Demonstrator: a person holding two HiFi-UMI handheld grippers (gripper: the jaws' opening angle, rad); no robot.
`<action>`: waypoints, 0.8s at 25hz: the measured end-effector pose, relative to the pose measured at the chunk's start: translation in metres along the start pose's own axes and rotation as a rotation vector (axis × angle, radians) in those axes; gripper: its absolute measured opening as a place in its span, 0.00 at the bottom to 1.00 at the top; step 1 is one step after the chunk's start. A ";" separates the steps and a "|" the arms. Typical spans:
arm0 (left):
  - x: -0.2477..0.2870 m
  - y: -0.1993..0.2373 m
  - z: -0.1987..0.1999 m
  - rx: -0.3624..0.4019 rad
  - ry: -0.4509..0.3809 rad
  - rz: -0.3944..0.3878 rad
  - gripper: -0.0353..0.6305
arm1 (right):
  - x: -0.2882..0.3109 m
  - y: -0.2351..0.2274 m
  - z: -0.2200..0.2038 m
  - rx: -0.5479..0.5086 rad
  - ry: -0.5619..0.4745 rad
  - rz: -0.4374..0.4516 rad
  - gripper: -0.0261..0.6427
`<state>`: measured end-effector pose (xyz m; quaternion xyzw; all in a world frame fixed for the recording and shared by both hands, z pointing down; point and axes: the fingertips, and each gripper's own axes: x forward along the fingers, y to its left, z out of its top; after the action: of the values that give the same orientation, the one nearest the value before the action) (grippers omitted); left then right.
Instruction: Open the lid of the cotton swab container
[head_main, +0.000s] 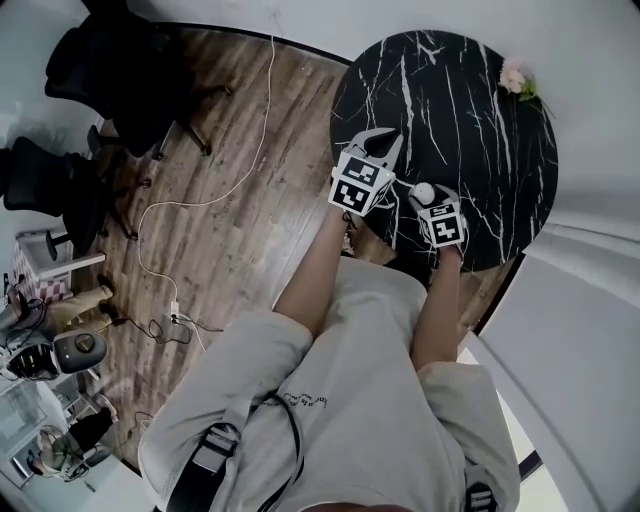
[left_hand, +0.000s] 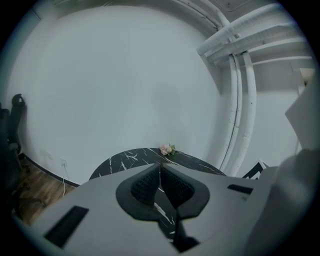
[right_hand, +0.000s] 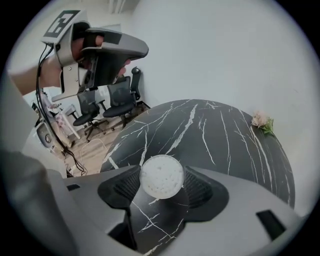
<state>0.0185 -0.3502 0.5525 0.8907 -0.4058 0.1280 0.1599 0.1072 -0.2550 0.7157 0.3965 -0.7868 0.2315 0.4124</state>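
Since the cotton swab container (right_hand: 161, 177) stands upright on the desk (right_hand: 225, 135) with its round top facing up at me, what matters is that it sits squarely in the gap of my right tongs (right_hand: 162, 173). It is at the lower middle of the right gripper view, with one ribbed black pad on each side. Those tongs are spread wide and tilted steeply down over it. The pads flank the rim closely, but I see no squeeze on it, so I judge nothing is gripped yet. The tub is short and round, so its axis runs straight up from the desk and it gives me no long side to line up with. The top is a pale, frosted disc with a faint speckle, probably plastic and likely slick. I take the lid to be still on.

My left tongs (left_hand: 160, 169) are pressed together on nothing and held up in the air, well apart from the tub at the upper left of the right gripper view. The right hand is clearly the nearer one.

The desk is round and glossy black with white marble veins. A small pink flower (right_hand: 262, 121) lies at its far edge by the plain white wall. Beyond the near edge are the wooden floor (head_main: 230, 200) and dark office chairs (right_hand: 112, 100).
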 end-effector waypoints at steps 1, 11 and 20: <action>0.000 -0.001 -0.001 0.004 0.002 -0.004 0.09 | -0.001 0.000 0.002 0.023 -0.017 0.003 0.46; -0.004 -0.015 -0.003 0.109 0.046 -0.100 0.09 | -0.057 -0.033 0.086 0.195 -0.250 -0.020 0.46; -0.005 -0.048 -0.014 0.252 0.073 -0.270 0.42 | -0.121 -0.035 0.156 0.250 -0.417 0.031 0.46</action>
<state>0.0501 -0.3114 0.5546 0.9449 -0.2572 0.1874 0.0773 0.1050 -0.3309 0.5298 0.4718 -0.8261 0.2464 0.1850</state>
